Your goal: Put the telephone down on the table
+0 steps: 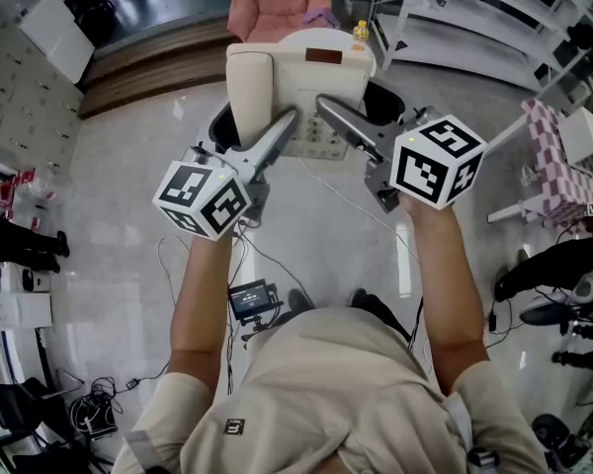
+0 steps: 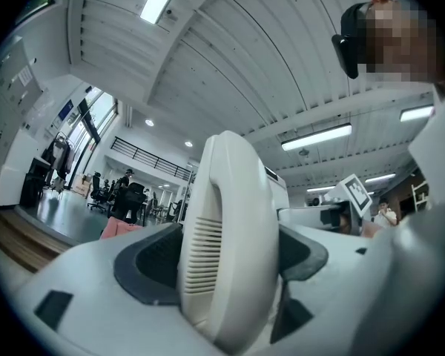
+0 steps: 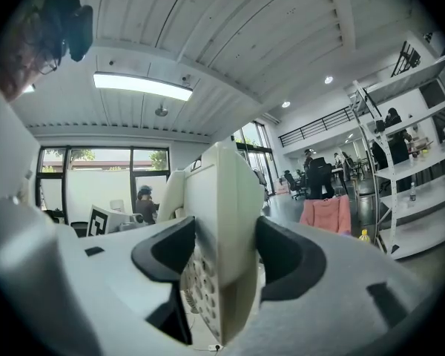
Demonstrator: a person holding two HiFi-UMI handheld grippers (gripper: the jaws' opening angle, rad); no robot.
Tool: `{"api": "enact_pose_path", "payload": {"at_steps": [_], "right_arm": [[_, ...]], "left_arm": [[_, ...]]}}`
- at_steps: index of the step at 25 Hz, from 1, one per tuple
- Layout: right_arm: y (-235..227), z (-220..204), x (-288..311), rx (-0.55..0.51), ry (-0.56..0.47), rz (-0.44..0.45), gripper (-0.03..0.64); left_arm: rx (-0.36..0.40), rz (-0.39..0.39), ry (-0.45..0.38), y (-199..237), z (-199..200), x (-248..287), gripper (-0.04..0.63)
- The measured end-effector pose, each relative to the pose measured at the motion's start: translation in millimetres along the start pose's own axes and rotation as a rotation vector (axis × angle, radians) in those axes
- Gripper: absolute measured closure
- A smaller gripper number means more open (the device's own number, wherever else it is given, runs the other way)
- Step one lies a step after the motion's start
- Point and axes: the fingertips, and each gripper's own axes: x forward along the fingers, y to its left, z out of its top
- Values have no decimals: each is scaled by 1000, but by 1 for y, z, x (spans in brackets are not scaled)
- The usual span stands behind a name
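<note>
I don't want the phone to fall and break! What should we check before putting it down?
1. Left gripper pads clamped on the telephone at its handset: ok.
2. Right gripper pads clamped on the keypad edge: ok.
3. The telephone held up between both grippers: ok.
4. A table right underneath: cannot tell; only a dark round shape shows behind the telephone.

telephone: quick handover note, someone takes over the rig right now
Left gripper: shut on the telephone, at its handset side.
Right gripper: shut on its keypad edge.
Telephone hangs in the air between both, above the floor.
Done: not set down yet.
Left: lower it onto the table, then open both grippers; I can't pick out the table here.
</note>
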Motion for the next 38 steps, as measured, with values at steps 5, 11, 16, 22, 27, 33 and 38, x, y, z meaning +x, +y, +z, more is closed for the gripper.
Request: {"api": "enact_pose_path", "payload": {"at_steps": [5,11,16,22,27,33,38], "right_arm": [[3,0,29,18,8,-7,371],[-33,-3,40,36,20,26,371],[-62,1,57,41,31,69,371],[-109,11,73,40,32,130,371],[-139,14,78,49,40,169,371],[-169,16,85,63,48,196,373],[-184,15,83,71,48,202,373]], "left_arm": [[-12,1,7,29,3,-4,230],[-11,34,19,40,-9,27,230],[-13,78,21,57,-13,53,230],[6,134,13,71,-16,96,230],[13,173,17,75,-22,123,230],[16,200,27,82,-28,151,230],[18,203,34,81,-33,164,230]]}}
